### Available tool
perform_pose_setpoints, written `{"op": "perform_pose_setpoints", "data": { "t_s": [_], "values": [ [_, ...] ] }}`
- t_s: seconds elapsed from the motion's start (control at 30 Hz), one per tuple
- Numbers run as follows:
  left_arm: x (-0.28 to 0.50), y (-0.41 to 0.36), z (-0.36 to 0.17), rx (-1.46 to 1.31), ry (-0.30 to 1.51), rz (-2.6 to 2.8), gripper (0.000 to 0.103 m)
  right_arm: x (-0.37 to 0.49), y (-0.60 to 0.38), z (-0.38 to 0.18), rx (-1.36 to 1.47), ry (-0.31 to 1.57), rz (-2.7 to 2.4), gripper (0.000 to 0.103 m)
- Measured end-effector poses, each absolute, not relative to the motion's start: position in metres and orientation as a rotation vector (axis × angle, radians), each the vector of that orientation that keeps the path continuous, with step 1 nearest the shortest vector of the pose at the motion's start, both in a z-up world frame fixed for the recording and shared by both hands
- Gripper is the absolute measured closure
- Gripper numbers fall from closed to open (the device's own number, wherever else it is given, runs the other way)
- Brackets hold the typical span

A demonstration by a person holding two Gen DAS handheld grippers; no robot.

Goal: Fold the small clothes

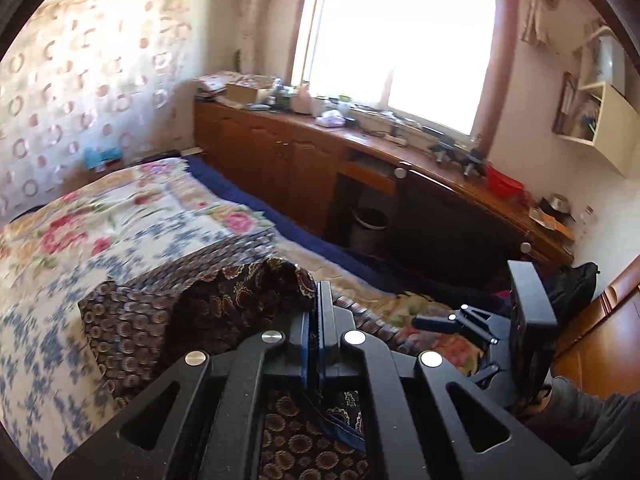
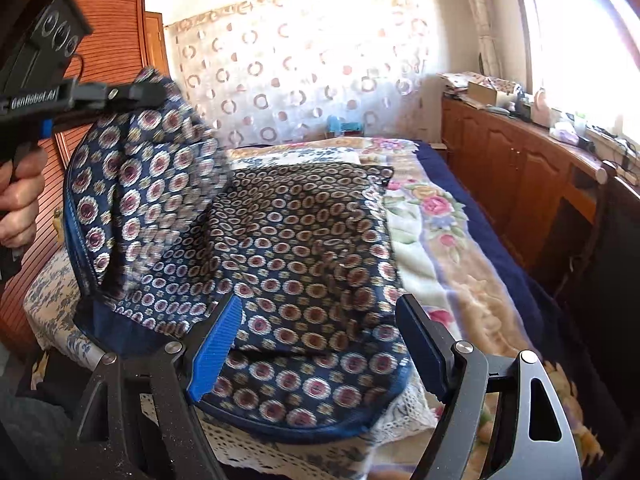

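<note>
Left gripper [image 2: 154, 90] raised, clamped on patterned garment [image 2: 304, 248] corner.

A home bedroom: floral-covered bed [image 1: 120, 216], wooden cabinets [image 1: 272, 160], window [image 1: 400, 32].

Open bedspread [image 2: 436, 240] to the right of the patterned garment [image 2: 288, 248], room to pass there. Blocked on the left: lifted fold under the left gripper [image 2: 154, 90], wooden wardrobe [image 2: 116, 40] close behind. Cluttered worktop [image 1: 400, 148] along the window side.
</note>
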State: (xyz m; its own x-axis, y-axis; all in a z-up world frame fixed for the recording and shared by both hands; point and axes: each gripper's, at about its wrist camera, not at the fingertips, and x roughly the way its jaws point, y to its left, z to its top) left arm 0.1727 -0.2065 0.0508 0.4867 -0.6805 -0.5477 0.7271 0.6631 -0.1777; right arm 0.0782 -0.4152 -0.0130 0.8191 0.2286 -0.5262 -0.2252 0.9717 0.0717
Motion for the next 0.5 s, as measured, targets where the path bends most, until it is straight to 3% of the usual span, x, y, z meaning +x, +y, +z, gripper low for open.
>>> {"op": "perform_pose_setpoints", "data": {
  "t_s": [0.3,0.43,0.5],
  "values": [
    [0.187,-0.241,0.033,0.134,0.716,-0.845,0.096,0.074,-0.422,-0.017,0.026,0.579,0.249,0.022],
    [0.185,-0.235,0.029,0.144,0.709,-0.817,0.056,0.076,-0.421,-0.016,0.027,0.581,0.245,0.022],
    [0.184,-0.225,0.028,0.141,0.713,-0.804,0.048,0.077,-0.421,-0.014,0.024,0.578,0.247,0.022]
  ]
}}
